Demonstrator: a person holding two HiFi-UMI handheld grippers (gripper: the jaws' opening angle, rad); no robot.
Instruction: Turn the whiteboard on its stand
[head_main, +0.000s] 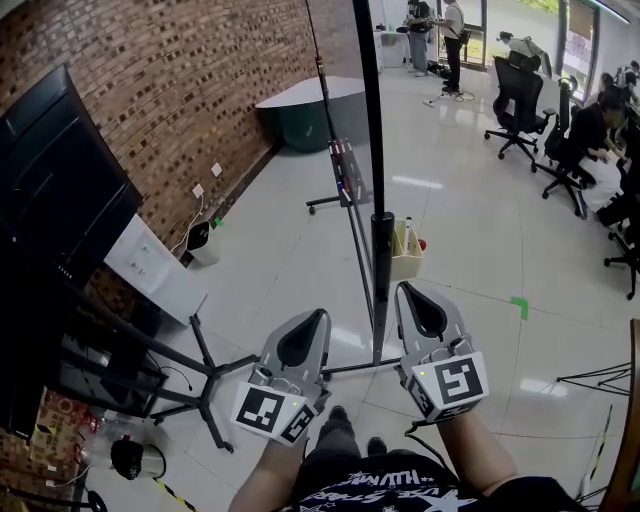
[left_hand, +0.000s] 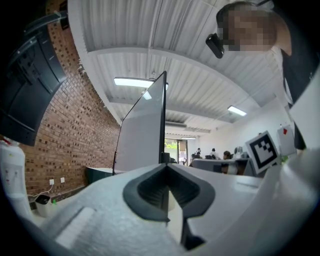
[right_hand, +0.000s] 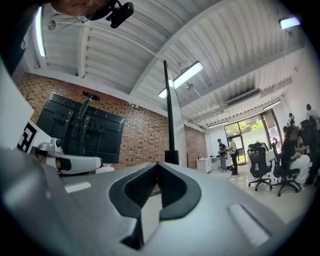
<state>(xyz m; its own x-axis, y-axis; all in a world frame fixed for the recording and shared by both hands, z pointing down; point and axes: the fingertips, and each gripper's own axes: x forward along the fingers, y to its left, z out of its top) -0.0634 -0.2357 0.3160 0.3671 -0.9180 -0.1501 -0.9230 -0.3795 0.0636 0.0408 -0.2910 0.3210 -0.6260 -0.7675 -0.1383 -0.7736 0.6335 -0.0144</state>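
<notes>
Seemingly, whiteboard (head_main: 368, 100) just beside right gripper (head_main: 412, 289)

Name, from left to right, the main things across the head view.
black screen → left hand-held gripper → whiteboard, seen edge-on → right hand-held gripper → office chair

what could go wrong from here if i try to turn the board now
The left gripper and right gripper are shut and empty, so they could slip off the whiteboard's thin edge. The swinging board might hit the screen stand on the left. The base bar lies by your feet: tripping risk.
</notes>
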